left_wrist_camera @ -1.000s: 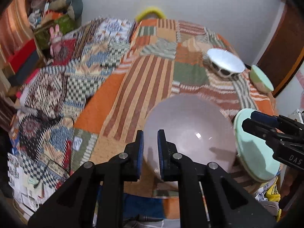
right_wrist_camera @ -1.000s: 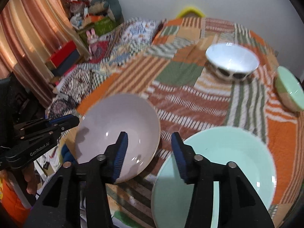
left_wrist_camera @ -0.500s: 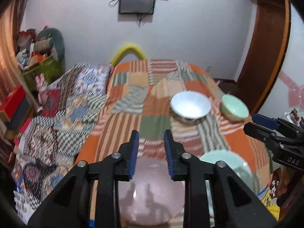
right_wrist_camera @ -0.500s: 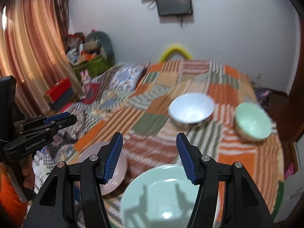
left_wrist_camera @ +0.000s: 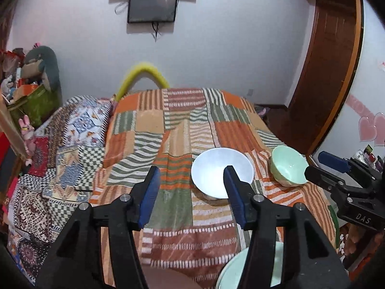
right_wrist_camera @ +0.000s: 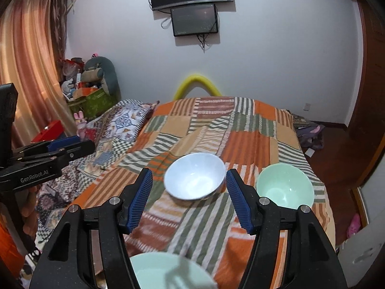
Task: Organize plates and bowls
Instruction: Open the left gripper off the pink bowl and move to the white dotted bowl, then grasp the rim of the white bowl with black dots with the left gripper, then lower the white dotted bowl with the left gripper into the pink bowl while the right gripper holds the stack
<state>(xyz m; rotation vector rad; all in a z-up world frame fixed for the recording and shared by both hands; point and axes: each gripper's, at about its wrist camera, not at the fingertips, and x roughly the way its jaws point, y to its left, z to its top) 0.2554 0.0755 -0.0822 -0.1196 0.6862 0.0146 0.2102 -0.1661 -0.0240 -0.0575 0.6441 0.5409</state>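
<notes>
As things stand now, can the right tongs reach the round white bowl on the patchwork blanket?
Probably yes: the right tongs are open, the round white bowl sits straight ahead, nothing between.

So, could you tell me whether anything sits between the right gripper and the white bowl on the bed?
Nothing visible does. The right gripper is open and lined up with the white bowl; only bare patchwork blanket lies between them. The small green bowl sits off to the right.

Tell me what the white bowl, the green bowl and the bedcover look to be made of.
White bowl: likely glazed ceramic or melamine; smooth, glossy, with soft highlights inside.
Green bowl: same look, pale mint gloss with bright reflections.
Bedcover: woven patchwork fabric, matte, creased and draped over the edge.
</notes>
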